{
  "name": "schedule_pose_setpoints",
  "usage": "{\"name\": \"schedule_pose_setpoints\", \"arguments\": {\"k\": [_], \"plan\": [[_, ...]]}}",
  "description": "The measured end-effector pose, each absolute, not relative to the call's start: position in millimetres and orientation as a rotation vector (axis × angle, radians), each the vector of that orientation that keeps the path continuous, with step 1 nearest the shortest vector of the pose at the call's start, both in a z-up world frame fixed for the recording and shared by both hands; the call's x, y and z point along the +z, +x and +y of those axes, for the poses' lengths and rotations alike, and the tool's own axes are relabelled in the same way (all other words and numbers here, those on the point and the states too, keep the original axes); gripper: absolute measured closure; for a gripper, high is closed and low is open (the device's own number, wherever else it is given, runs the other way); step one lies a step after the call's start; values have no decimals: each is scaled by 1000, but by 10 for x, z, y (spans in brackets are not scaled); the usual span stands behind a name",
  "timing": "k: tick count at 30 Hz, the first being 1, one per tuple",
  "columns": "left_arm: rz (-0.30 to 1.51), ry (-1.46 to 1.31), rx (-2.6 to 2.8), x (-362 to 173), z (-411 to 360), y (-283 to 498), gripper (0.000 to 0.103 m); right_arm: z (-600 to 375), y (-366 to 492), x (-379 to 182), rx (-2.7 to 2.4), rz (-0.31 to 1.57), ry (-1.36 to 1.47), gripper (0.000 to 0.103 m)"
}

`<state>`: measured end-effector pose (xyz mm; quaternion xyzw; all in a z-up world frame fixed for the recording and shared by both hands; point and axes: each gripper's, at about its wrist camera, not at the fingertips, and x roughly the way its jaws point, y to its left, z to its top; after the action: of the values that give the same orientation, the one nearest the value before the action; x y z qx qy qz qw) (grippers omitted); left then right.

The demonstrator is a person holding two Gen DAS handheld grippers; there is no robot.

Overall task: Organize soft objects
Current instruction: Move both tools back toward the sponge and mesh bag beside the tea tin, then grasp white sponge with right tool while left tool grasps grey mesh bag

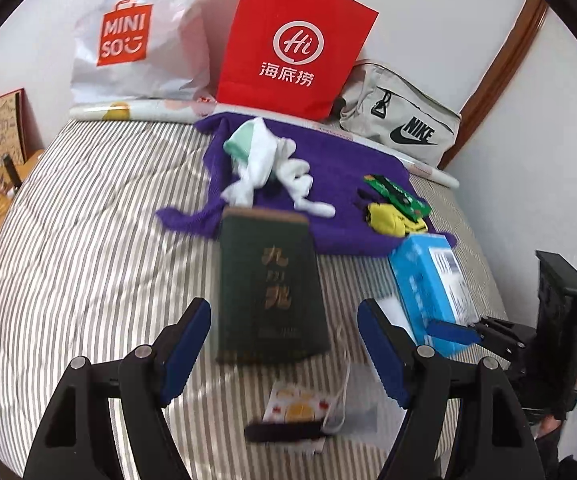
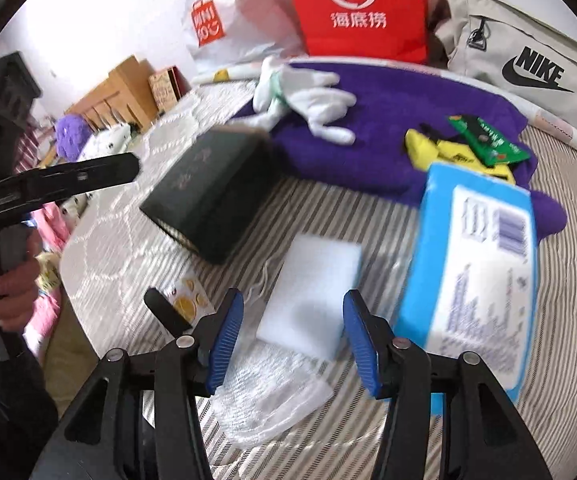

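Left wrist view: I hold both grippers over the striped bed, jaws released and grasping nothing.

My left gripper (image 1: 284, 346) hangs above a dark green box (image 1: 268, 292), with a small fruit-print packet (image 1: 300, 408) below it. My right gripper (image 2: 294, 340) hovers over a white sponge (image 2: 312, 300), a blue tissue pack (image 2: 476, 276) just to its right. Farther back, white gloves (image 1: 272, 168), yellow pouches (image 1: 388, 218) and a green wrapper (image 1: 396, 194) lie on a purple towel (image 1: 328, 160), in front of a red bag (image 1: 292, 40).
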<state>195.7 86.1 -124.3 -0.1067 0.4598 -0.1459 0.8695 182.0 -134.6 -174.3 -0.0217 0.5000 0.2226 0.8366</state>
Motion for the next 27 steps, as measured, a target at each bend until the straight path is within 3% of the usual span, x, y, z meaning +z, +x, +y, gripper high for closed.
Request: {"name": "schedule_pose_setpoints", "arguments": {"k": [8,15,19,22,23,24,27], "plan": [[957,-273,-333,-1422,1047,1572,29,-1096,1705,-1928,307,1026,-182,50],[966,-279,-345,-1608,1098,1506,29,-942,1714,-2039,222,996,-283,34],[981,-309,-344,-1690,1150,1522,29,-883,1706,-2097,187,977,-354,34],[985,-325,-352,-1717,1167,1508,29,-847,1667,-2147,143,958,-445,45],[982,-330,-358,-1713,1169,1499,29,-833,1652,-2163,123,945,-482,56],[976,-331,-360,-1704,1168,1489,29,-834,1629,-2171,95,925,-518,60],[960,-326,-361,-1666,1164,1461,29,-898,1604,-2128,122,919,-497,64]]}}
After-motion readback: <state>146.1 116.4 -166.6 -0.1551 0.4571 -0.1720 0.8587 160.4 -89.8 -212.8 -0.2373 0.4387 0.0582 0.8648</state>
